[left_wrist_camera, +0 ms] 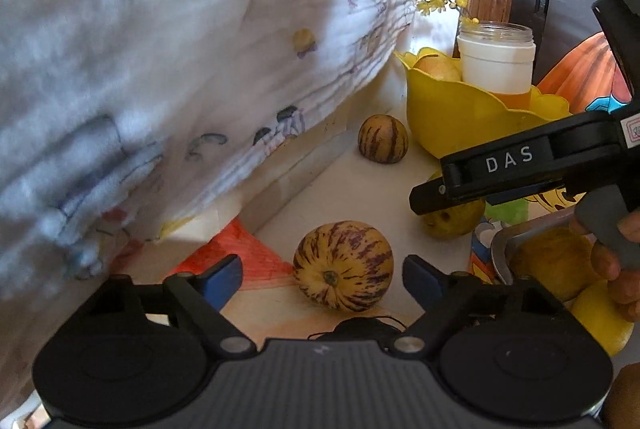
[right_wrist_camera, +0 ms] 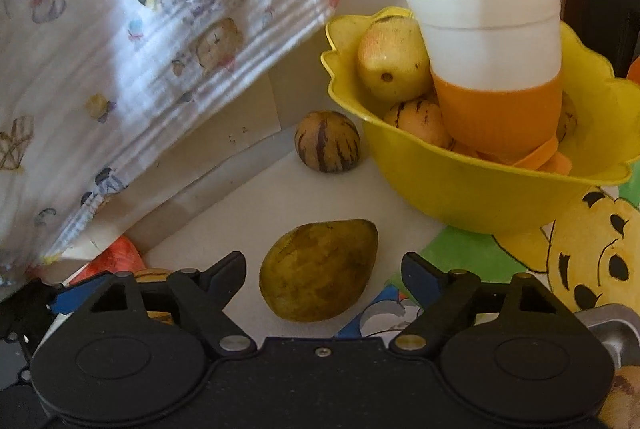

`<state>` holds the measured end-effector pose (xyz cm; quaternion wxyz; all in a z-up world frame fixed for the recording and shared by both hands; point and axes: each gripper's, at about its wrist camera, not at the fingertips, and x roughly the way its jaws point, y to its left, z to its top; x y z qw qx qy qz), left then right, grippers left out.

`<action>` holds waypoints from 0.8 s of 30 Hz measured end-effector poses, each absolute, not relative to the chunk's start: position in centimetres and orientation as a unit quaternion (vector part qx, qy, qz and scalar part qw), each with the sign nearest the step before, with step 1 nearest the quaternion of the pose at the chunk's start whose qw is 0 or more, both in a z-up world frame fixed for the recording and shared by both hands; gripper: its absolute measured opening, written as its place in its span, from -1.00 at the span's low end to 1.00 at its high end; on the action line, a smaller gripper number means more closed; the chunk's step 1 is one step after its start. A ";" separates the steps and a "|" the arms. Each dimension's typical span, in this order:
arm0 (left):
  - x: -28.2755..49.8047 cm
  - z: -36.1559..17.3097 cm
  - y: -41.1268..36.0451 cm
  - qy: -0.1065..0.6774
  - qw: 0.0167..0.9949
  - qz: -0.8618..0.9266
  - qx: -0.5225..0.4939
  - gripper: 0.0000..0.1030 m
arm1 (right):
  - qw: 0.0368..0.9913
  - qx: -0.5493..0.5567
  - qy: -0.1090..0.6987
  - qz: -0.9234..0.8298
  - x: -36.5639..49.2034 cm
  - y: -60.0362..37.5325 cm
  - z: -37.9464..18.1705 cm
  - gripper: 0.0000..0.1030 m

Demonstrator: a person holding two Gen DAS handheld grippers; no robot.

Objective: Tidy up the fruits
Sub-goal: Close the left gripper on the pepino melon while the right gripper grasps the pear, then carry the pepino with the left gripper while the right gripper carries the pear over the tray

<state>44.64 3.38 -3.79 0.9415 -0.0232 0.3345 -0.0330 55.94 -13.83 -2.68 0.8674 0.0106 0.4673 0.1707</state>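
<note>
Left wrist view: left claw (left_wrist_camera: 322, 275) spread, a striped fruit (left_wrist_camera: 343, 265) lying free between its fingers on the table (left_wrist_camera: 344, 185), lower centre. Right wrist view: right claw (right_wrist_camera: 323, 275) spread around an olive-yellow fruit (right_wrist_camera: 318, 269), pads apart from it; yellow bowl (right_wrist_camera: 460, 189) holding fruit at right.

The yellow bowl (right_wrist_camera: 460, 197) looks like glossy moulded plastic, smooth with a wavy rim. The jar (right_wrist_camera: 486, 29) in it is clear at the neck, matt white below, with a ribbed orange base. The hanging cloth (right_wrist_camera: 132, 41) is crinkly, soft printed cotton gauze. The striped fruit (left_wrist_camera: 343, 265) has smooth, slightly shiny skin; the greenish fruit (right_wrist_camera: 318, 271) is duller and blotchy. The metal tray (left_wrist_camera: 505, 244) is brushed grey. The desk (right_wrist_camera: 248, 201) is matt white.
</note>
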 end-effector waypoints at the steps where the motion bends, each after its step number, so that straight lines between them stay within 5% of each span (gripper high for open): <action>1: 44.7 -3.9 3.4 0.336 0.941 -0.034 -0.025 0.64 | 0.867 0.013 0.467 0.172 56.0 -13.9 -2.6 0.65; 7: 45.4 -4.1 3.7 0.336 0.940 -0.039 -0.036 0.53 | 0.861 0.024 0.481 0.164 56.7 -14.1 -3.2 0.55; 15: 45.8 -4.2 3.1 0.338 0.938 -0.059 -0.041 0.13 | 0.853 0.037 0.494 0.165 57.4 -14.3 -3.5 0.40; 24: 46.0 -4.2 2.6 0.335 0.940 -0.036 -0.044 0.12 | 0.844 0.057 0.508 0.162 58.1 -14.1 -4.1 0.25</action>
